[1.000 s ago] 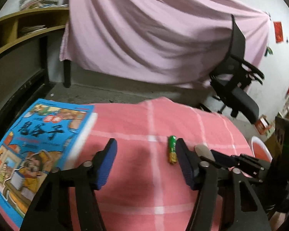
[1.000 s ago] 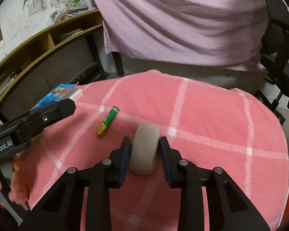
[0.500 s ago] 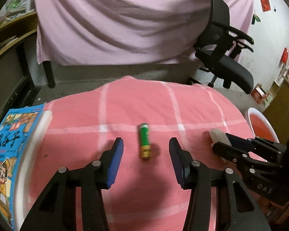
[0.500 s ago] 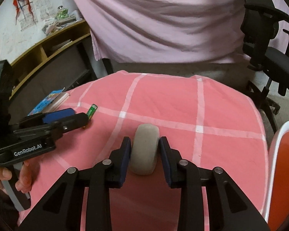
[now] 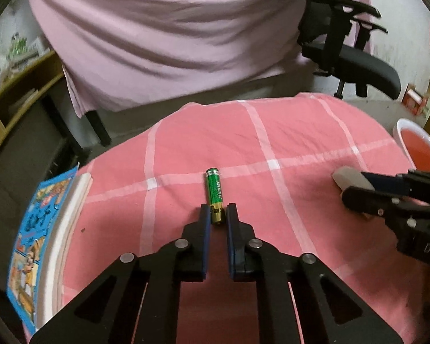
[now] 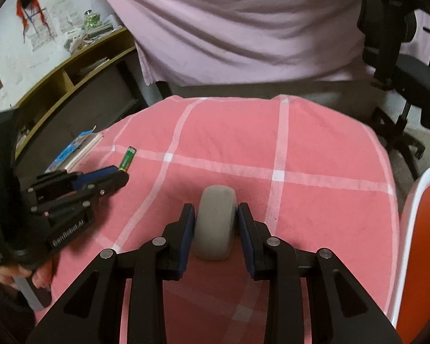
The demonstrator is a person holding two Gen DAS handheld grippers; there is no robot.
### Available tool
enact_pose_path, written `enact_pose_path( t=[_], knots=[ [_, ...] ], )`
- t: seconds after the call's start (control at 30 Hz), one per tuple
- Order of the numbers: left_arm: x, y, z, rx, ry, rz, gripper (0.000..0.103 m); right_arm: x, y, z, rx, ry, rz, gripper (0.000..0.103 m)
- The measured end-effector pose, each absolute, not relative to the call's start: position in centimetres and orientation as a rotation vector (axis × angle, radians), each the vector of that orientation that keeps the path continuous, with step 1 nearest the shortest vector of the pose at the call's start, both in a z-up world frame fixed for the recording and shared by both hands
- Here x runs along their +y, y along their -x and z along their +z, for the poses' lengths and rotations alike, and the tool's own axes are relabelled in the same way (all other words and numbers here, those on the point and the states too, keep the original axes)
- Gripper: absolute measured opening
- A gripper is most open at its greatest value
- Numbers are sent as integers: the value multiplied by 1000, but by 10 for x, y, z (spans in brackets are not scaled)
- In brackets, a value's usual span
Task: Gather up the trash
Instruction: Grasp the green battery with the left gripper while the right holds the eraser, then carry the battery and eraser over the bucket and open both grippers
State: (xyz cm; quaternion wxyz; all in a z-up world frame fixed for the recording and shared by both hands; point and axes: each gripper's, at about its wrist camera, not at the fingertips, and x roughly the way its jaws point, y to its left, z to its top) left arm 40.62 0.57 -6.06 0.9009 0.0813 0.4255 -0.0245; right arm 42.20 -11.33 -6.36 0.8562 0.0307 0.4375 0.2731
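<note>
My left gripper [image 5: 217, 215] is pinched tight on the gold end of the small green cylindrical battery [image 5: 214, 189] lying on the pink checked cloth [image 5: 301, 143], my right gripper [image 6: 216, 220] clamps the grey rounded eraser [image 6: 215, 223], so next I'd judge both go to the red white-rimmed bin [image 6: 415, 229] right of the cloth.

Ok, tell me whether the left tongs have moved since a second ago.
Yes. The left tongs have come in from the book side and shut on the battery, which lies where it was on the pink cloth.

Blue picture book [image 5: 40, 240] on pink checked cloth [image 5: 272, 132]; black office chair [image 5: 349, 48] beyond.
</note>
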Motion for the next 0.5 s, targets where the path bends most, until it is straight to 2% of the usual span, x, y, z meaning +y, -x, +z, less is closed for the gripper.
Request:
enact_pose_path(
  t=[0.33,0.5],
  knots=[
    [3,-395,-60,855,-147,-30,7,-131,-416,-61,892,-149,611,28],
    [-2,-372,-45,761,-108,-37,7,-145,-399,-52,815,-185,621,28]
  ],
)
